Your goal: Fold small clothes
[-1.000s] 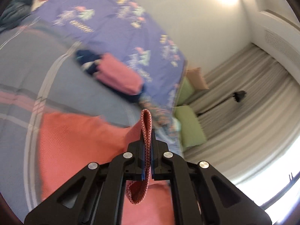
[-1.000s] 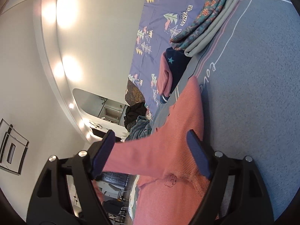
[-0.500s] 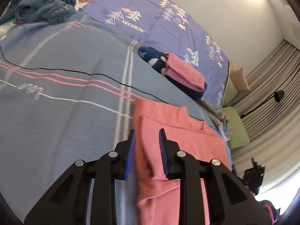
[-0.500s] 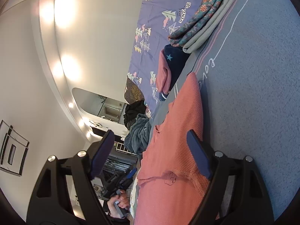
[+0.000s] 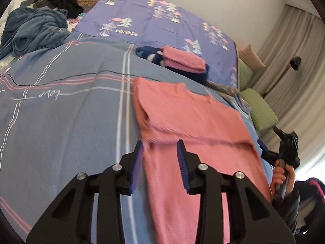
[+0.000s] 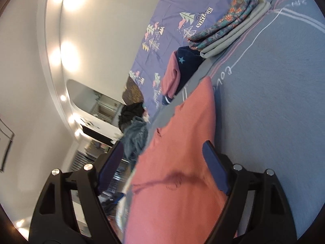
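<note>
A salmon-pink knit top [image 5: 193, 122] lies spread flat on the blue-grey striped bedspread [image 5: 61, 111]. My left gripper [image 5: 160, 148] hovers over the top's left edge. Its jaws are opening; the edge shows in the gap below them, and the pads do not press on it. In the left wrist view a person's hand [image 5: 281, 174] holds my right gripper [image 5: 264, 148] at the top's right edge. In the right wrist view the right gripper [image 6: 164, 148] stands wide open, low over the pink top [image 6: 182, 172], gripping nothing.
A folded pink-on-navy stack [image 5: 182, 63] sits behind the top, with folded patterned and grey cloths [image 6: 227, 28] beside it. A crumpled blue blanket [image 5: 34, 30] and black clothes [image 5: 61, 2] lie far left. A purple tree-print sheet [image 5: 162, 20] lies behind; green cushions [image 5: 262, 109] are at the right.
My left gripper was shut on a raised fold of the pink top; it has let go, opened and dropped toward the top's left edge. The top now lies flat. The right gripper stayed open.
</note>
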`<action>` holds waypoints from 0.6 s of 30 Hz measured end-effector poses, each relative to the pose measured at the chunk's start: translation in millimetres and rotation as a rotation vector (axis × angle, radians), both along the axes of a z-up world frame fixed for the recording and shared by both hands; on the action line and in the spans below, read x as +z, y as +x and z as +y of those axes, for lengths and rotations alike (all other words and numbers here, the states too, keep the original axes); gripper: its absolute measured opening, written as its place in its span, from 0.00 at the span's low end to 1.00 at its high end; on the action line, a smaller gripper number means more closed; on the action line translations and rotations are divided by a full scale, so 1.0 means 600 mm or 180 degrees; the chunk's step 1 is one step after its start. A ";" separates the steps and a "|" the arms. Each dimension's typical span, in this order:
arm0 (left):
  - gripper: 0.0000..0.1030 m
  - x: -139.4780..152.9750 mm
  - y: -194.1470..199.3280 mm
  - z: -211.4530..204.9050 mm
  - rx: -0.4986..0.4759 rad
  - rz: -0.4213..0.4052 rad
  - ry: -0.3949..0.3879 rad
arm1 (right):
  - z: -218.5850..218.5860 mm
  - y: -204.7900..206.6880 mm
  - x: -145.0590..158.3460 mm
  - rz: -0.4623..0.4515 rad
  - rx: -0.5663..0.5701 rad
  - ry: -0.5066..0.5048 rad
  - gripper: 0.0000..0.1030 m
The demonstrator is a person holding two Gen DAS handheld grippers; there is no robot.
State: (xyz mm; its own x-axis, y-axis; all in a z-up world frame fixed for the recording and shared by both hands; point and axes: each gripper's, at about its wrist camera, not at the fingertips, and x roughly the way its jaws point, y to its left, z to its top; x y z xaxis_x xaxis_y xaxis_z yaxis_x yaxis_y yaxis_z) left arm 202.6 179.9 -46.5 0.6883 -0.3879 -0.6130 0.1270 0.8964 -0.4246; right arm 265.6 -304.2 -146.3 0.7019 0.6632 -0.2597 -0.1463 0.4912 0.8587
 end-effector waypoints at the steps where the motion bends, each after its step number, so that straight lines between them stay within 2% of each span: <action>1: 0.34 0.001 -0.021 -0.007 -0.0013 -0.0013 0.0044 | 0.001 -0.013 0.005 0.0018 0.0010 -0.0072 0.79; 5: 0.34 0.001 -0.090 -0.024 -0.0076 -0.0066 0.0072 | 0.011 -0.084 0.030 -0.0011 0.0049 -0.0490 0.82; 8: 0.35 -0.003 -0.141 -0.034 -0.0096 -0.0051 0.0108 | 0.020 -0.163 0.048 -0.0069 0.0070 -0.0903 0.83; 12: 0.37 -0.013 -0.193 -0.046 -0.0061 -0.0023 0.0283 | 0.032 -0.248 0.053 -0.0080 0.0004 -0.1302 0.85; 18: 0.38 -0.032 -0.249 -0.048 -0.0025 0.0095 0.0286 | 0.037 -0.356 0.032 -0.0018 -0.0151 -0.1499 0.85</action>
State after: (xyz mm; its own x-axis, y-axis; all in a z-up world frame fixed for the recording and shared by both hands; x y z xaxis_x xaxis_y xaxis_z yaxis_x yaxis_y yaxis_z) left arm 53.0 151.0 -65.9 0.6663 -0.3358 -0.6658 0.1226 0.9301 -0.3463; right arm 52.1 -282.2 -127.0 0.7309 0.4413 -0.5206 -0.1183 0.8332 0.5401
